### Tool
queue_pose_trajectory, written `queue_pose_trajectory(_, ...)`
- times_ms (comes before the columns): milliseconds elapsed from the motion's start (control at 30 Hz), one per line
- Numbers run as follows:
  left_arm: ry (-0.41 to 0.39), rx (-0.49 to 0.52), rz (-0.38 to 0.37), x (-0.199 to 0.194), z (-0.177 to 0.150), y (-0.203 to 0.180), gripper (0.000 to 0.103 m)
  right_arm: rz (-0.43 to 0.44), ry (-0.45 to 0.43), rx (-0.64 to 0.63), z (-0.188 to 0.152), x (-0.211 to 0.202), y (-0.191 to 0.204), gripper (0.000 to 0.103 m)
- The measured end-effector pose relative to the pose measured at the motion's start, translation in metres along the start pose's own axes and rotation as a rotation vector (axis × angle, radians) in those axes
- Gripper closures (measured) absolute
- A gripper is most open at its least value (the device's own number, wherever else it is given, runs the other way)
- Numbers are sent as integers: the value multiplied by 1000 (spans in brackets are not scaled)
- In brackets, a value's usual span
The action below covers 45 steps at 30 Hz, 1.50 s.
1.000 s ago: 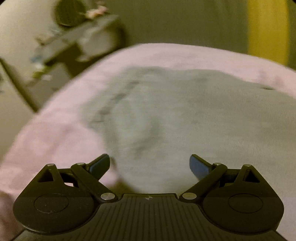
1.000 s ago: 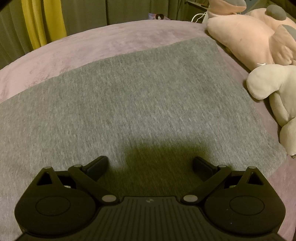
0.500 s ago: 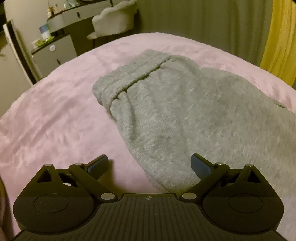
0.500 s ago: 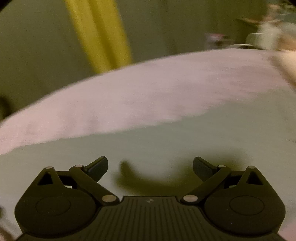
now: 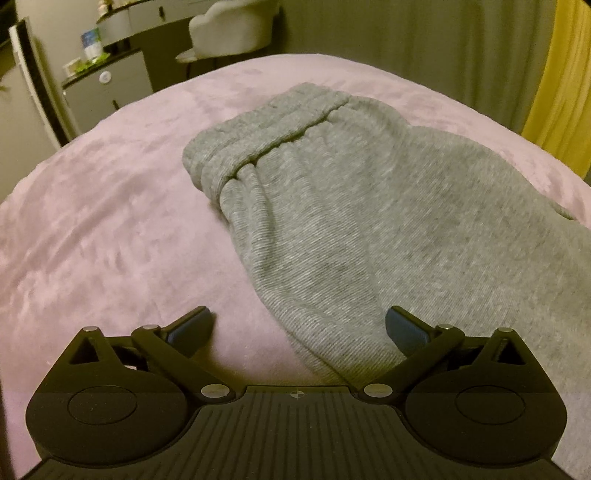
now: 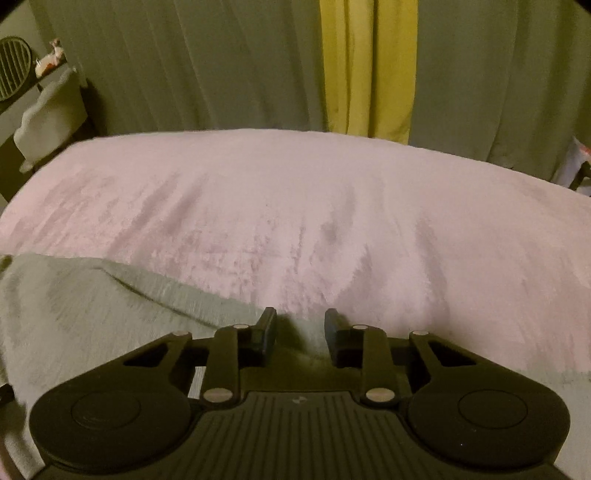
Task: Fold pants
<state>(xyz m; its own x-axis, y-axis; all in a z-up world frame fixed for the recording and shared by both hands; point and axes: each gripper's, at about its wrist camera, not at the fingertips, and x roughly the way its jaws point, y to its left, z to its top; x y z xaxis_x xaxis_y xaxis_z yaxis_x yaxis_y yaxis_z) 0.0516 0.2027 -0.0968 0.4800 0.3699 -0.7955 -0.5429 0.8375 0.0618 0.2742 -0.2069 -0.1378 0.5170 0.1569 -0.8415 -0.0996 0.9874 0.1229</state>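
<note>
1. Low over a pink bedspread (image 5: pixel 110 229), the left gripper (image 5: pixel 298 325) hovers with its jaws spread wide and nothing between its blue pads (image 5: pixel 400 326).
2. Grey pants (image 5: pixel 362 221) lie flat on the bedspread, running from the elastic waistband (image 5: pixel 266 136) at 12 o'clock of the left wrist view down past the right finger at 5 o'clock.
3. One folded edge of the pants passes between the left gripper's fingers, the left finger above bare bedspread, the right above grey cloth.
4. Beyond the bed at 11 o'clock stand a white chair (image 5: pixel 229 26) and a grey cabinet (image 5: pixel 107 88); a yellow curtain (image 5: pixel 561 85) hangs at 2 o'clock.
5. Seen from the right wrist, the right gripper (image 6: pixel 300 328) has its jaws drawn partly together, a narrow gap remaining, with the edge of the pants (image 6: pixel 92 317) lying in that gap.
6. Whether the fingers actually pinch the cloth cannot be told.
7. Grey fabric spreads toward 9 o'clock of that view, while the pink bedspread (image 6: pixel 332 206) fills the middle.
8. Green curtains (image 6: pixel 184 62) and a yellow curtain panel (image 6: pixel 369 62) hang behind at 12 o'clock.
</note>
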Motion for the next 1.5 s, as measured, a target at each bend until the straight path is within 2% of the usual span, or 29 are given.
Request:
queue_pose_trajectory(67,0,-2,-1,0,0,0,0,0,54,-47,2,9,7,75)
queue_pose_trajectory(133,-3,0,1,0,0,0,0,-1,67,-133,4,10,19,75)
queue_pose_trajectory(233,-4,0,2,1,0,0,0,103,105,-154,5,5,24,75)
queue_pose_trajectory(367,-3,-6,-1,1,-1,0,0,174,143,-202,5,3,33,76)
queue_pose_trajectory(467,-1,-13,-5,1,0,1,0,183,170,-231,7,7,40,76)
queue_pose_trajectory(600,-1,-13,-5,2,0,1,0,200,158,-270,3,-5,45,76)
queue_pose_trajectory(700,-1,-14,-5,2,0,1,0,225,138,-332,-11,-16,51,76)
queue_pose_trajectory(800,0,-15,-6,2,0,2,0,227,135,-342,-21,-20,55,76)
queue_pose_trajectory(867,-1,-15,-5,2,0,2,0,263,122,-361,-27,-28,58,75)
queue_pose_trajectory(933,-1,-15,-5,2,0,2,0,287,125,-406,-34,-31,63,63)
queue_pose_trajectory(1000,0,-15,-4,2,0,2,0,263,117,-463,-40,-31,71,61)
queue_pose_trajectory(1033,-1,-15,-5,2,0,2,0,257,113,-445,-37,-31,71,61)
queue_pose_trajectory(1133,-1,-18,-6,2,0,2,0,325,102,-303,-15,-28,61,61)
queue_pose_trajectory(1167,-2,-16,-4,2,0,1,0,322,86,-270,-6,-26,58,61)
queue_pose_trajectory(1400,-2,-21,-9,4,0,3,0,150,55,-176,30,8,46,61)
queue_pose_trajectory(1467,-2,-21,-11,4,0,3,0,196,131,-183,33,24,46,61)
queue_pose_trajectory(1500,-1,-22,-13,4,0,3,0,263,203,-145,33,33,43,61)
